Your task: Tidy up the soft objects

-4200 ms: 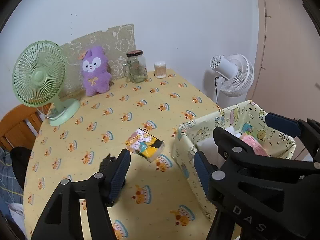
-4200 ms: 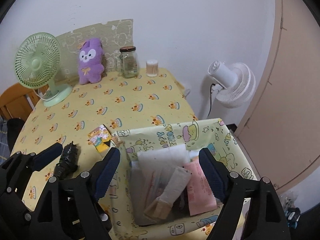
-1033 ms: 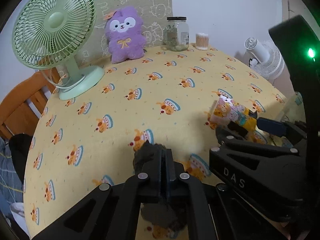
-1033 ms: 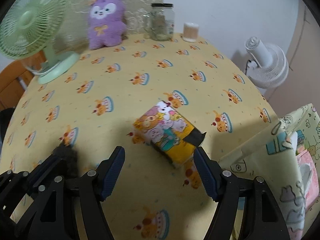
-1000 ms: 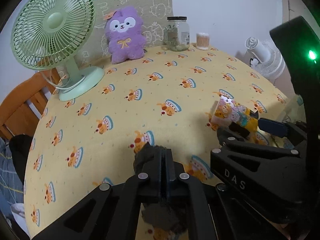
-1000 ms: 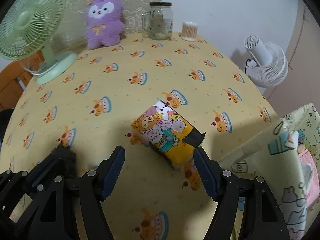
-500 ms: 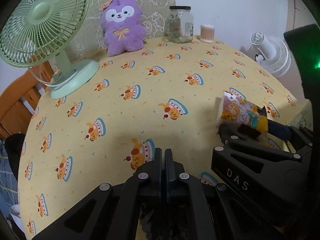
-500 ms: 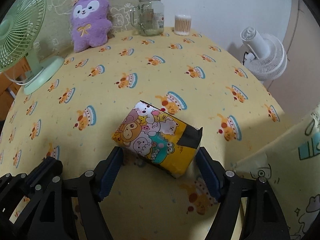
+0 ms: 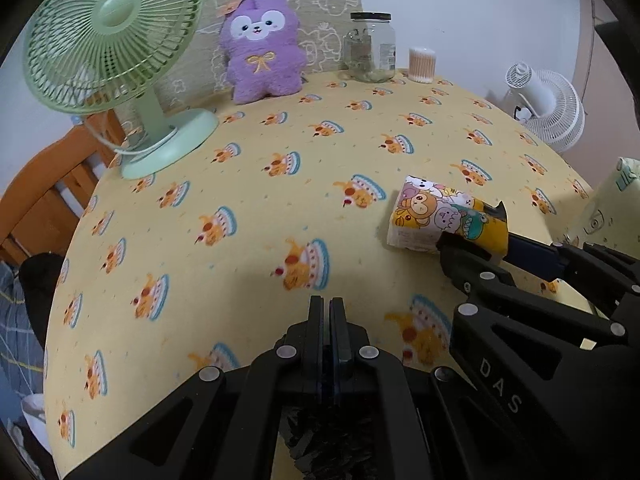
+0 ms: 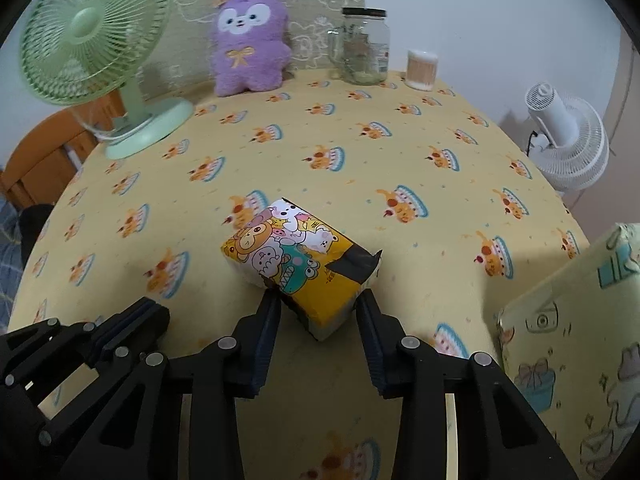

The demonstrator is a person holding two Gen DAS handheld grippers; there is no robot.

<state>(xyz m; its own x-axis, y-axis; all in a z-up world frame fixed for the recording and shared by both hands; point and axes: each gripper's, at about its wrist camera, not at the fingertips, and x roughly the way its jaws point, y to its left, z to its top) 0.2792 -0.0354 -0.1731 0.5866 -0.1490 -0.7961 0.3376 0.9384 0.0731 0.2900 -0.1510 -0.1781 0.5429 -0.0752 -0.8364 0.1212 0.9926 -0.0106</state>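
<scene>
Nearest in the left wrist view, the left gripper (image 9: 329, 320) is seen with its jaws pressed together, and a dark fuzzy object (image 9: 326, 446) is glimpsed beneath them at the bottom edge; it appears to be pinched and held above the tablecloth (image 9: 248, 184), though the contact itself is hidden by the fingers. In the right wrist view, the right gripper (image 10: 318, 312) is set with its jaws apart on either side of the near end of the cartoon-printed tissue pack (image 10: 298, 262), which lies flat on the cloth near the table's front edge; the pads look to be touching or just beside the wrapper, and no squeeze is evident yet. The step in hand is judged to be the grasp of this pack, with the dark item already secured on the other side. For the next move, a gentle closing is called for so that the soft pack is not crushed, then a lift and a carry to the printed fabric bin (image 10: 580, 352) at the right. Farther back, a green fan (image 10: 92, 36), a purple plush (image 10: 248, 40), a glass jar (image 10: 366, 46) and a cotton swab tub (image 10: 420, 65) are left standing.
</scene>
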